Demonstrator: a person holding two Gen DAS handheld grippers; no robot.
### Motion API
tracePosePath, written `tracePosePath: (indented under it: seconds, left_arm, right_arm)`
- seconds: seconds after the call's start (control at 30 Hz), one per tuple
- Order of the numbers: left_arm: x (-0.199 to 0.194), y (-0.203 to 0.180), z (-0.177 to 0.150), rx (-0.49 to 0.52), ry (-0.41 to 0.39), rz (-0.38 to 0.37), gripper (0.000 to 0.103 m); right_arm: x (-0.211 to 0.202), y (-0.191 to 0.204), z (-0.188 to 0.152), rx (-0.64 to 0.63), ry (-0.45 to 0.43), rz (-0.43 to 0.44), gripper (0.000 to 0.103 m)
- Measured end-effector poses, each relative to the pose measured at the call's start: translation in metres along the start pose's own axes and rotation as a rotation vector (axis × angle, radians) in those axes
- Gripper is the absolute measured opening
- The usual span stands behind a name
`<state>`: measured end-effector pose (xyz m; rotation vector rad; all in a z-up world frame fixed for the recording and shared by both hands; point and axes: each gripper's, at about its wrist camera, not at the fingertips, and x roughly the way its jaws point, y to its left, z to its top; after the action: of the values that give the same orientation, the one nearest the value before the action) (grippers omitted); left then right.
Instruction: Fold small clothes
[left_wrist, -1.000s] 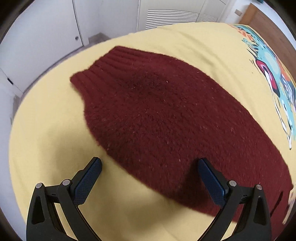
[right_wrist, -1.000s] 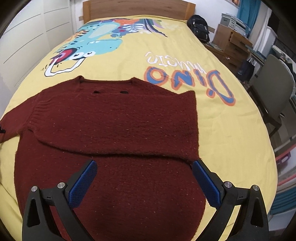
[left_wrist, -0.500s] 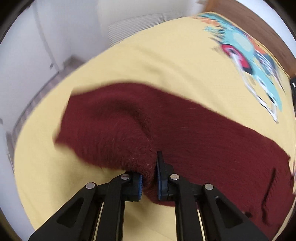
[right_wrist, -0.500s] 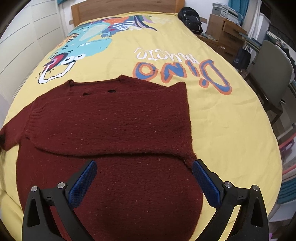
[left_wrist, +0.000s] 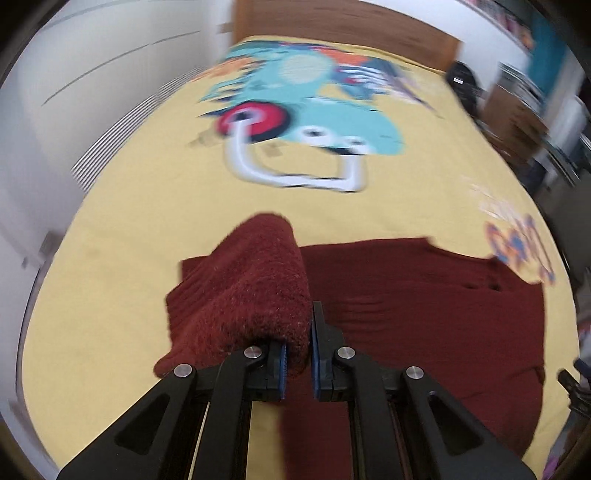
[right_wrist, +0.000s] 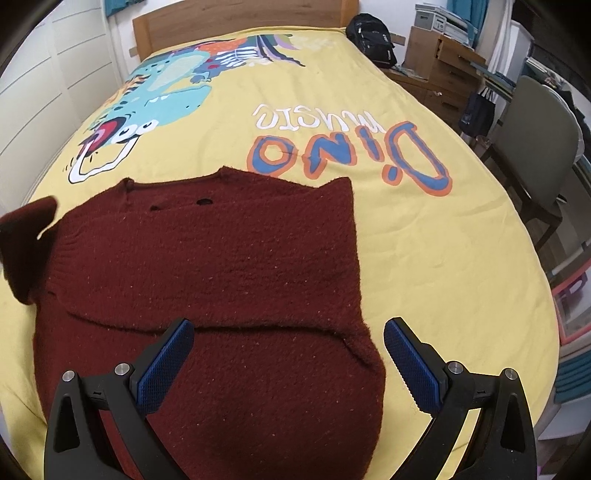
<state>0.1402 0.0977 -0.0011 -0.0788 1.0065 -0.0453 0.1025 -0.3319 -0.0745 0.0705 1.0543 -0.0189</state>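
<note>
A dark red knitted sweater (right_wrist: 221, 266) lies on the yellow bedspread (right_wrist: 424, 258), its right sleeve folded across the body. My left gripper (left_wrist: 297, 354) is shut on the sweater's left sleeve (left_wrist: 251, 295) and holds it raised off the bed; the lifted sleeve also shows in the right wrist view (right_wrist: 26, 240) at the far left. The sweater's body (left_wrist: 424, 314) spreads to the right of it. My right gripper (right_wrist: 288, 354) is open and empty, hovering over the sweater's lower right part.
The bedspread carries a dinosaur print (right_wrist: 159, 99) and lettering (right_wrist: 351, 147). A wooden headboard (right_wrist: 240, 18) stands at the far end. A black bag (right_wrist: 371, 38), wooden drawers (right_wrist: 439, 62) and a grey chair (right_wrist: 535, 147) stand to the right of the bed. White cupboards (left_wrist: 92, 74) stand on the left.
My left gripper closed on the sleeve, lifted it and swung toward the sweater's body. My right gripper stayed open and drifted slightly forward over the sweater.
</note>
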Motion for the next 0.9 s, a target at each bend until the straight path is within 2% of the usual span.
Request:
tracePosePath:
  seconds: [0.1,0.17,0.3,0.47,0.63,0.9]
  left_arm:
    - [0.012,-0.048,0.006,0.064,0.002,-0.051,0.007]
    - [0.035,-0.079,0.021,0.107,0.015,-0.07,0.007]
    - [0.054,-0.129,0.019,0.175,0.048,-0.12,0.007]
    - [0.082,-0.18,0.007,0.245,0.089,-0.137,0.007]
    - [0.111,-0.201,-0.016,0.264,0.146,-0.105,0.007]
    - [0.148,-0.196,-0.041,0.279,0.225,-0.04,0.009]
  right_arm:
    - [-0.001,-0.007,0.002,0.023,0.007,0.001,0.103]
    - [-0.001,-0.013,0.005,0.038,0.011,0.002,0.103]
    - [-0.002,-0.023,0.008,0.048,0.003,-0.016,0.103]
    - [0.001,-0.029,0.003,0.065,0.017,-0.009,0.103]
    - [0.012,-0.03,-0.007,0.065,0.049,-0.005,0.103]
    - [0.03,-0.028,-0.024,0.077,0.095,0.008,0.103]
